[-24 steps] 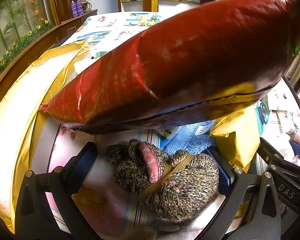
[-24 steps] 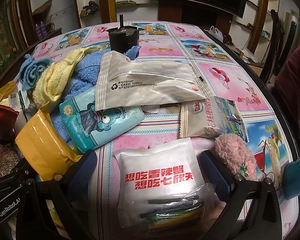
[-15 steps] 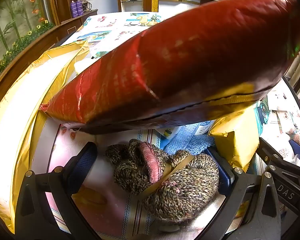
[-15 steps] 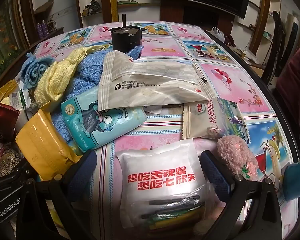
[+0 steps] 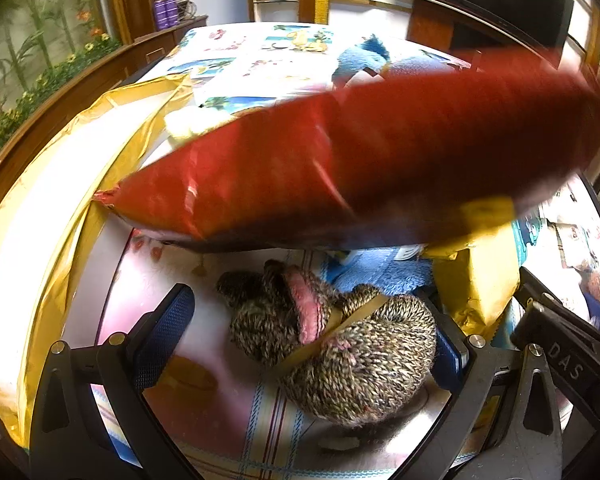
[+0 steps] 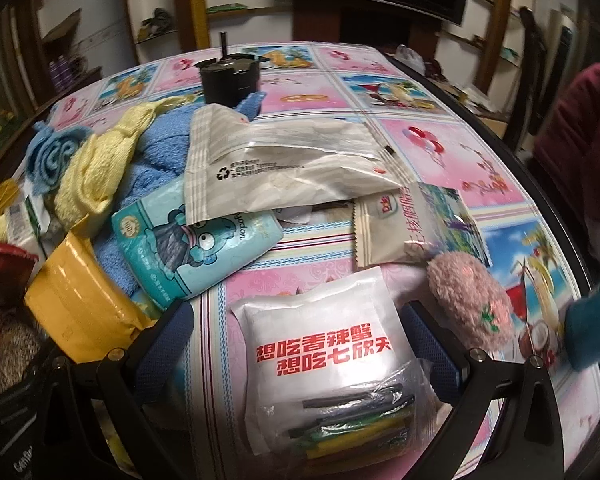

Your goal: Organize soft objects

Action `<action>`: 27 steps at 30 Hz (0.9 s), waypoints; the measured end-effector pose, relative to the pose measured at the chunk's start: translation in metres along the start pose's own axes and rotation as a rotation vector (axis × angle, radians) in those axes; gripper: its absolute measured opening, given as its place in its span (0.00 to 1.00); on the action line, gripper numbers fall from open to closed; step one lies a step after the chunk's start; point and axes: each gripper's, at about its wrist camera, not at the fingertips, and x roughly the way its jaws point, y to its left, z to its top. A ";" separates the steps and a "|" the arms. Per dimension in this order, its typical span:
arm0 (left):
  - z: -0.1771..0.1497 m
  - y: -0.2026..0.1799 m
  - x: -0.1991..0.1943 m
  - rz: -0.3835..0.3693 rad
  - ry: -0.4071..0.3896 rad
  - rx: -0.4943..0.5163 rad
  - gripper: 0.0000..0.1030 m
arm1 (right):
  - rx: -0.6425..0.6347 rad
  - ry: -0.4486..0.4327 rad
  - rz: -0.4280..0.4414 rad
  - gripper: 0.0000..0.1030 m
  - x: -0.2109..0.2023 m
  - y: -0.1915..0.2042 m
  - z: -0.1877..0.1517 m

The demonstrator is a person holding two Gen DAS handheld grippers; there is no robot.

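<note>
In the left wrist view a brown knitted piece with a pink lining (image 5: 340, 344) lies on the table between the fingers of my left gripper (image 5: 306, 344), which is open. A big red foil bag (image 5: 360, 168), blurred, hangs across the view above it. In the right wrist view my right gripper (image 6: 300, 344) is open, with a white packet with red lettering (image 6: 320, 344) on the tablecloth between its fingers. A pink plush ball (image 6: 468, 304) lies just outside the right finger. A blue towel (image 6: 156, 160) and a yellow cloth (image 6: 96, 172) are heaped at the left.
A teal cartoon pack (image 6: 196, 248), a grey-white pouch (image 6: 292, 164), a snack packet (image 6: 412, 224) and a yellow package (image 6: 80, 308) crowd the table. A black object (image 6: 230, 80) stands behind them. A gold foil bag (image 5: 60, 200) lies left. A person's sleeve (image 6: 580, 140) is at the right edge.
In the left wrist view the red bag now sits lower and blurred, and a blue towel shows beyond it. The right wrist view has shifted only slightly. Both grippers stay open.
</note>
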 end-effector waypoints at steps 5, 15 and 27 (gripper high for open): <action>-0.007 0.002 -0.006 0.015 0.002 -0.019 1.00 | 0.113 0.001 -0.081 1.00 -0.006 0.002 -0.007; -0.014 -0.005 -0.016 -0.062 0.070 0.089 1.00 | -0.037 0.061 0.032 1.00 -0.009 -0.005 -0.010; -0.014 -0.006 -0.015 -0.094 0.060 0.108 0.99 | -0.162 0.098 0.107 1.00 -0.014 -0.011 -0.013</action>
